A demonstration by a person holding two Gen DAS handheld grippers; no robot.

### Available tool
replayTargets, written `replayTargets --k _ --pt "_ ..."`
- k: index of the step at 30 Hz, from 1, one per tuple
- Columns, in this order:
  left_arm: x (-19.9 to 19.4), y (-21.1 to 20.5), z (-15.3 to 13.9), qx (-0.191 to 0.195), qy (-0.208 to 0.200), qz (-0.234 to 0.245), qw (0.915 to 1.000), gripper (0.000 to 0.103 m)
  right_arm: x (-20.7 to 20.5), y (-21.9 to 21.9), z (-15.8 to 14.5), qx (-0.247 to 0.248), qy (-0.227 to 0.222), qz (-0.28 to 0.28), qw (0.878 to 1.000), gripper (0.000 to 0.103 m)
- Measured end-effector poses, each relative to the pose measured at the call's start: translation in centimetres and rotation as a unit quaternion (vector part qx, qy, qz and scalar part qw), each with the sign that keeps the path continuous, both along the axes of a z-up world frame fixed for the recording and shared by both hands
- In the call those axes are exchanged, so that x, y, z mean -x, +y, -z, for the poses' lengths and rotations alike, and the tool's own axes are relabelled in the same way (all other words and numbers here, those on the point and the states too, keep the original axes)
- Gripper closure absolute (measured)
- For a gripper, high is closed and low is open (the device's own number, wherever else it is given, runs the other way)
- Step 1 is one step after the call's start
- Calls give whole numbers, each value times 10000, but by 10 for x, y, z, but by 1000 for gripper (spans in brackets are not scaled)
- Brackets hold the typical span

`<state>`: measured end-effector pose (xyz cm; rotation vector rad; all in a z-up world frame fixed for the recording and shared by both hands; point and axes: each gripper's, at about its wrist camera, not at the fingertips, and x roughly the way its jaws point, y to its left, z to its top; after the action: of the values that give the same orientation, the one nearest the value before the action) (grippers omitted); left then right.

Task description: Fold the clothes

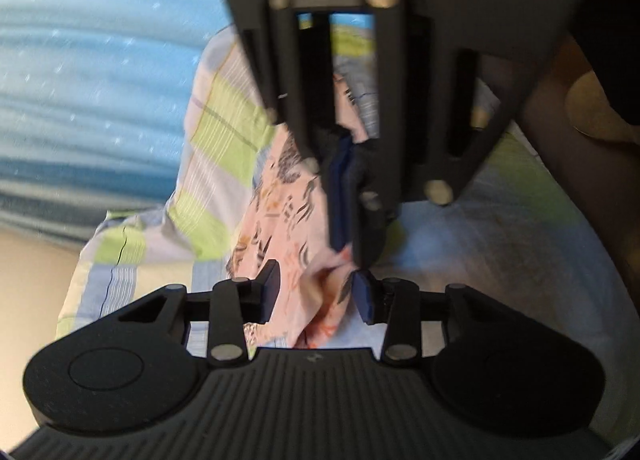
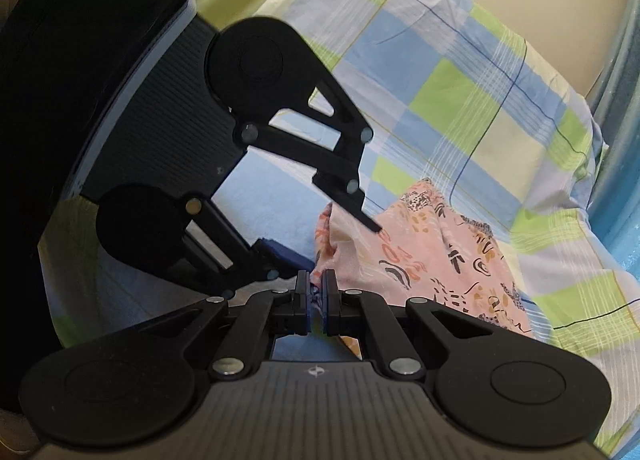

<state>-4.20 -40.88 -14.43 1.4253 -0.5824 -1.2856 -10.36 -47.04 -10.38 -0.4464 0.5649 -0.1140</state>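
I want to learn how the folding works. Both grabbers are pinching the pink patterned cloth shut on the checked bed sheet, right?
Not quite. Only the right gripper is shut on the pink patterned cloth, as the right wrist view shows. The left gripper is open, its jaws apart around the cloth, as the left wrist view shows. The checked sheet is right.

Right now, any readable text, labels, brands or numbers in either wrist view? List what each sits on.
No readable text in either view.
Right gripper body: a small embossed emblem, a symbol, not letters.
Left gripper body: a similar mark, blurred.
Pink garment: abstract print only.
Checked sheet: no writing.
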Motion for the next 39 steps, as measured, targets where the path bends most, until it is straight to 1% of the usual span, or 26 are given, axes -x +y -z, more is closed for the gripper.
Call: replayTargets --k 1,2,3,5,7,8,9,10,11,12,14,15,16,17,18,19,21,23,25,27,29,31,32,34,36,39 --pt "0 -1 0 -60 54 22 10000 80 0 0 0 -5 -9 -4 10000 99" --pt "1 -3 -1 -116 116 30 9999 87 1 0 0 2 -18 -8 10000 99" --pt "2 -4 -2 -173 177 37 9997 88 2 0 0 -4 -32 -8 10000 99" --pt "1 -8 -6 -195 337 -15 9992 93 5 -3 -1 -26 -60 3 10000 99" --pt "-2 -14 -12 -133 553 -201 9982 95 10 -8 -3 -28 -61 75 9999 100" --pt "-5 -17 -17 -54 744 -356 9966 96 14 -11 -4 -10 -52 154 9999 102" --pt "-9 -21 -25 36 1048 -532 9931 96 17 -15 -4 7 -43 232 9997 90" --pt "-16 -25 -34 151 1443 -710 9869 96 20 -19 -4 96 -24 353 9993 80" --pt "-23 -28 -44 279 1865 -888 9780 96 22 -23 -3 218 -5 514 9984 62" --pt "-30 -30 -53 409 2237 -1058 9680 96 23 -28 -3 278 9 663 9974 57" --pt "-44 -33 -67 612 2809 -1365 9480 97 20 -38 -2 330 64 878 9956 57" --pt "-51 -34 -72 681 3030 -1497 9387 97 18 -42 -1 422 109 933 9947 56" --pt "-56 -35 -74 712 3163 -1578 9327 98 14 -44 1 594 160 944 9936 56" --pt "-59 -35 -75 727 3259 -1635 9283 98 11 -46 4 779 199 945 9923 55" --pt "-62 -35 -76 742 3355 -1693 9237 98 7 -48 6 971 208 963 9904 52" --pt "-64 -35 -77 741 3397 -1723 9216 98 3 -51 7 1149 180 991 9883 48" --pt "-63 -33 -78 721 3404 -1712 9217 98 -6 -62 11 1365 161 925 9862 47" --pt "-67 -33 -80 704 3447 -1704 9204 98 -13 -70 16 1493 274 750 9856 47" --pt "-66 -29 -82 710 3470 -1711 9194 98 -12 -72 19 1385 401 555 9880 47" --pt "-64 -25 -84 742 3543 -1684 9169 98 -9 -70 18 1185 336 475 9912 44" --pt "-63 -24 -86 768 3644 -1638 9135 98 -10 -66 17 1026 237 416 9936 44" --pt "-62 -23 -89 791 3741 -1586 9103 98 -16 -60 19 1135 187 344 9928 44" --pt "-62 -22 -90 802 3786 -1575 9085 98 -20 -59 21 1232 188 333 9916 45" --pt "-63 -20 -92 846 3861 -1608 9044 98 -28 -63 27 1410 253 386 9889 54" --pt "-65 -19 -94 883 3924 -1653 9005 98 -33 -75 34 1555 454 543 9853 64" --pt "-65 -18 -96 932 3923 -1670 8997 98 -29 -95 43 2124 710 858 9708 64"
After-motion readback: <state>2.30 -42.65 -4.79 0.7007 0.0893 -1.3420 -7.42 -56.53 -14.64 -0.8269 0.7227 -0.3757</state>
